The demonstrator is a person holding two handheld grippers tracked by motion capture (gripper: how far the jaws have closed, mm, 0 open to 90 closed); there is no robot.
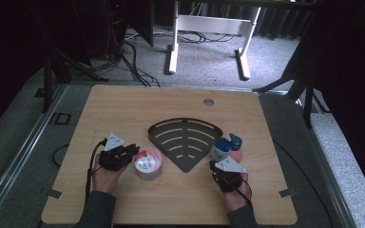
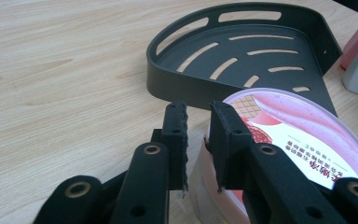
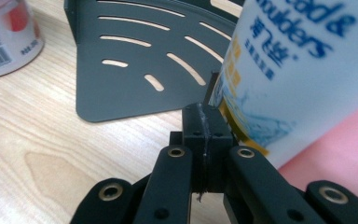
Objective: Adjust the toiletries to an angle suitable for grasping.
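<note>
A black fan-shaped slotted tray [image 1: 185,124] lies mid-table. Left of it stands a pink tub [image 1: 148,164] with a printed lid. My left gripper [image 1: 132,151] is at the tub's left edge. In the left gripper view it [image 2: 198,109] is narrowly open: one jaw is outside the tub [image 2: 303,130] wall, the other over the lid's rim. A white shampoo bottle [image 1: 221,148] with a blue cap stands right of the tray, a pink object [image 1: 236,156] beside it. My right gripper [image 1: 214,165] is shut on nothing [image 3: 204,109], just beside the bottle [image 3: 298,70].
The tray [image 2: 200,88] lies just beyond the tub, and its near corner [image 3: 121,88] is in front of my right gripper. A round grommet [image 1: 208,101] sits near the table's far edge. Beyond the table are white desk legs [image 1: 173,47] and floor cables.
</note>
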